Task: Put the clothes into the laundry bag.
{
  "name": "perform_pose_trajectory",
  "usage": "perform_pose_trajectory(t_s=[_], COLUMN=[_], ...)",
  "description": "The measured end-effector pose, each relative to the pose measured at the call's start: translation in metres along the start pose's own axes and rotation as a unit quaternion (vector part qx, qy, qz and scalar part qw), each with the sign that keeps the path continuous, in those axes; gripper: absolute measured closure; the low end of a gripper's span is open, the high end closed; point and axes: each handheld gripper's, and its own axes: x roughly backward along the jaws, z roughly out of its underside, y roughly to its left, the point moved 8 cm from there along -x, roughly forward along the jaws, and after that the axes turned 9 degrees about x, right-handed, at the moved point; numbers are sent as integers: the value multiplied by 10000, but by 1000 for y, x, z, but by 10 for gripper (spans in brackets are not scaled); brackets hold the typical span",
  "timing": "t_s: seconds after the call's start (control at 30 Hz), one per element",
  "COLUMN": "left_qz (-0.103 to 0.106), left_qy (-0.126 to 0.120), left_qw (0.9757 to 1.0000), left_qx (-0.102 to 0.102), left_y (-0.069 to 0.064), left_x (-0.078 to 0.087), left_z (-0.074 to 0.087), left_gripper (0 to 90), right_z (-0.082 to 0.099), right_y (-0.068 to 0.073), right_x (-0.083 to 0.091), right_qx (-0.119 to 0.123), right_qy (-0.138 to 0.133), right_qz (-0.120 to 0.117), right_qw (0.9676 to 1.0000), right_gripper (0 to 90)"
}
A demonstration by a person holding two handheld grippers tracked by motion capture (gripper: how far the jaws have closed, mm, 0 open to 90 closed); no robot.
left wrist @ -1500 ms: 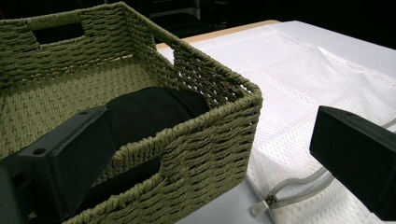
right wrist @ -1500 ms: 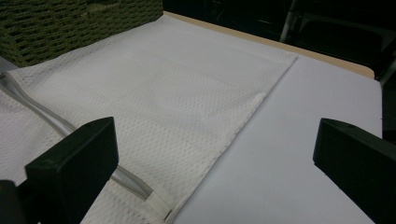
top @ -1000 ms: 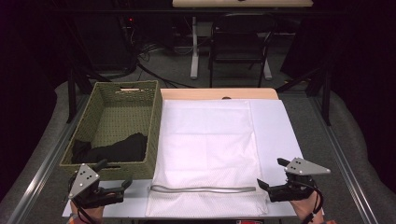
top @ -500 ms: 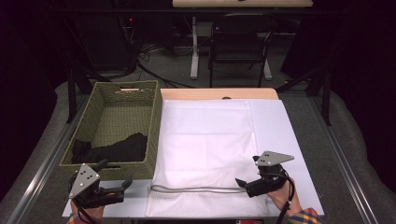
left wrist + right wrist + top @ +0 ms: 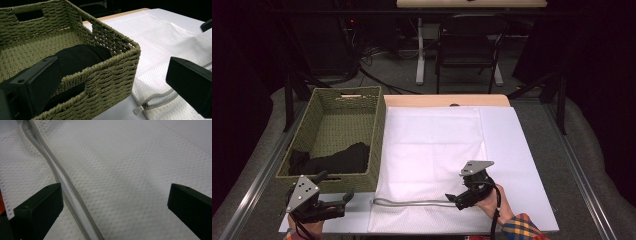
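At near edge of bench (image 5: 532, 150): right gripper (image 5: 455, 198) has swung inward, fingers spread over mesh bag (image 5: 432, 150) zipper (image 5: 412, 203) end, grasp likely next. Left gripper (image 5: 341, 204) unmoved, fingers released, beside basket (image 5: 377, 145).

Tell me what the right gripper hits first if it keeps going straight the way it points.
Probably the grey zipper of the white mesh bag: the right gripper, jaws open, points along the bag's near edge, with the zipper running ahead between them.
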Motion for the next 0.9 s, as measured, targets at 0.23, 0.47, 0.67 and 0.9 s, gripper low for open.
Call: perform_pose_trajectory(t_s=[0.23,0.47,0.67,0.9], left_qz=[22,35,37,62], left_qy=[18,64,79,85], left_qw=[10000,10000,10000,9999], left_qx=[5,18,9,-3], left_y=[0,0,0,-1], left_x=[-1,-1,-1,-1], left_z=[1,1,1,2], left_gripper=[0,0,0,0], right_z=[-1,-2,-2,0], right_y=[9,13,19,22], right_x=[-32,-48,-54,-60], right_qx=[146,290,414,485], right_qy=[315,497,576,659], right_qz=[-195,-242,-349,-439], right_qw=[9992,9980,9969,9957], right_gripper=[43,167,211,227])
